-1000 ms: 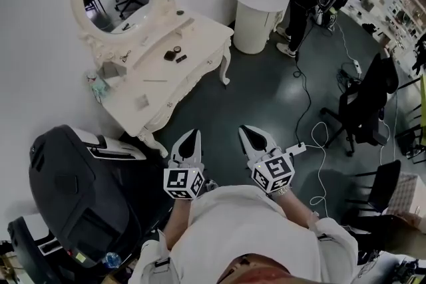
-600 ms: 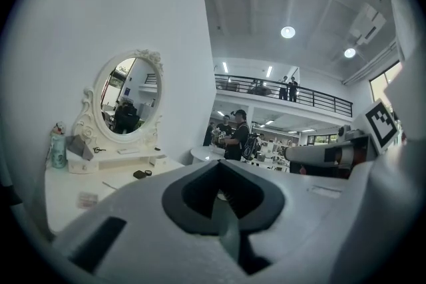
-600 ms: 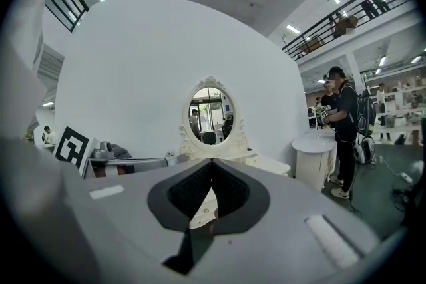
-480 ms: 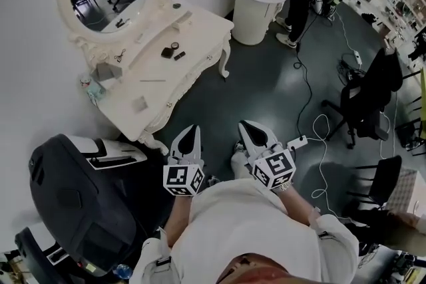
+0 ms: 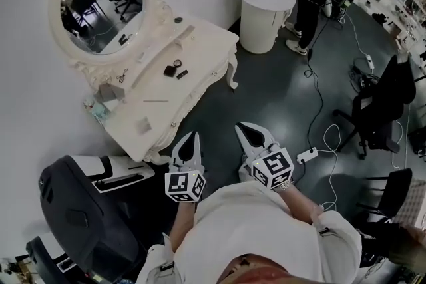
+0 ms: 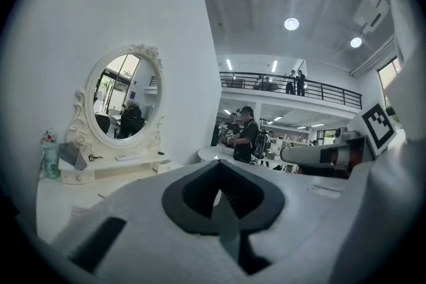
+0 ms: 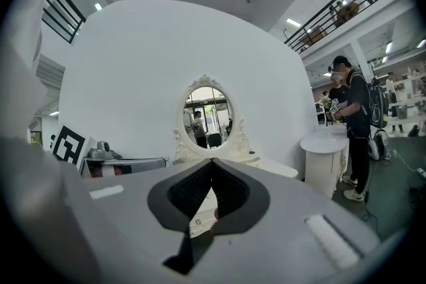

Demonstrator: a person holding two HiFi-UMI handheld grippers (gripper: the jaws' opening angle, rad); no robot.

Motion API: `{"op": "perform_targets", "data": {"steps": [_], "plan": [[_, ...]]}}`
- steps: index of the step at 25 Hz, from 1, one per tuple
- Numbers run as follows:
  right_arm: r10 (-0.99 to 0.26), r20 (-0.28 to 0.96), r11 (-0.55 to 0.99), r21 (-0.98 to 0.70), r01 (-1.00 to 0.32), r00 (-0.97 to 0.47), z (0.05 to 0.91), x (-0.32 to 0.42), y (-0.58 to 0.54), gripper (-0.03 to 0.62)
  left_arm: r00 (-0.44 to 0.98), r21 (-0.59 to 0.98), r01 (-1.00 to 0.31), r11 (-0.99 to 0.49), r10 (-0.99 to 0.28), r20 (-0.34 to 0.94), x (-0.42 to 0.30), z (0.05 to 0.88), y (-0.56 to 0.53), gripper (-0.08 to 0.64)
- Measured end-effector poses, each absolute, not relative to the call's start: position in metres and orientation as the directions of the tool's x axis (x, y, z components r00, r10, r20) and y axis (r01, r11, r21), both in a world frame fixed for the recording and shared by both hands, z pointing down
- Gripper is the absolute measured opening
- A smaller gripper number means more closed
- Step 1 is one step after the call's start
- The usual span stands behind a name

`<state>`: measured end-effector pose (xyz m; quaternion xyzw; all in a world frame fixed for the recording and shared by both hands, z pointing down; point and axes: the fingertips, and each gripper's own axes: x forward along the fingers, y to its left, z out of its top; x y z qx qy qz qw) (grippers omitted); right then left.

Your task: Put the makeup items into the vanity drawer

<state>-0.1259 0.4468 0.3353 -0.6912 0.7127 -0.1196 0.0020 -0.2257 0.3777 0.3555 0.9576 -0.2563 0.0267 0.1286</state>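
**Shut tongs being pointed past the vanity**

The left tongs (image 6: 219, 166) are being held closed, tips meeting, with nothing being gripped between them. Beyond them on the left, a white worktop (image 6: 73, 193) is being shown beneath an oval mirror (image 6: 126, 102), with a small bottle (image 6: 50, 156) at its far left end. A standing person (image 6: 247, 136) is being framed beside a round white table (image 6: 212, 153). The right tongs (image 6: 286, 155) are being shown alongside.

On the vanity (image 5: 203, 38), the dark items (image 5: 176, 68) are too small to identify.
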Motion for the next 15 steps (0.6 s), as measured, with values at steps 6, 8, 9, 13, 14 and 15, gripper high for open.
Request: {"op": "perform_targets", "data": {"steps": [6,8,9,13,14,15], "plan": [[-0.991,0.132,0.014,-0.179,-0.984,-0.038,0.328,-0.05,0.412,0.008,0.869,0.205,-0.495,-0.844,-0.483,0.107,-0.153,0.346,0.348,0.005],[-0.992,0.126,0.009,-0.182,-0.983,-0.032,0.328,-0.026,0.404,0.008,0.872,0.199,-0.489,-0.849,-0.477,0.108,-0.128,0.346,0.342,0.005],[-0.992,0.124,0.007,-0.183,-0.983,-0.03,0.328,-0.015,0.403,0.008,0.874,0.199,-0.487,-0.851,-0.474,0.11,-0.117,0.346,0.339,0.005],[-0.993,0.117,-0.008,-0.19,-0.982,-0.015,0.328,0.031,0.399,0.008,0.882,0.221,-0.472,-0.854,-0.458,0.114,-0.068,0.348,0.332,0.005],[-0.993,0.115,-0.013,-0.192,-0.981,-0.009,0.328,0.042,0.399,0.008,0.885,0.227,-0.466,-0.855,-0.452,0.113,-0.056,0.347,0.331,0.005],[-0.994,0.113,-0.02,-0.193,-0.981,-0.002,0.328,0.054,0.4,0.008,0.887,0.234,-0.461,-0.856,-0.448,0.111,-0.045,0.347,0.331,0.005]]}}
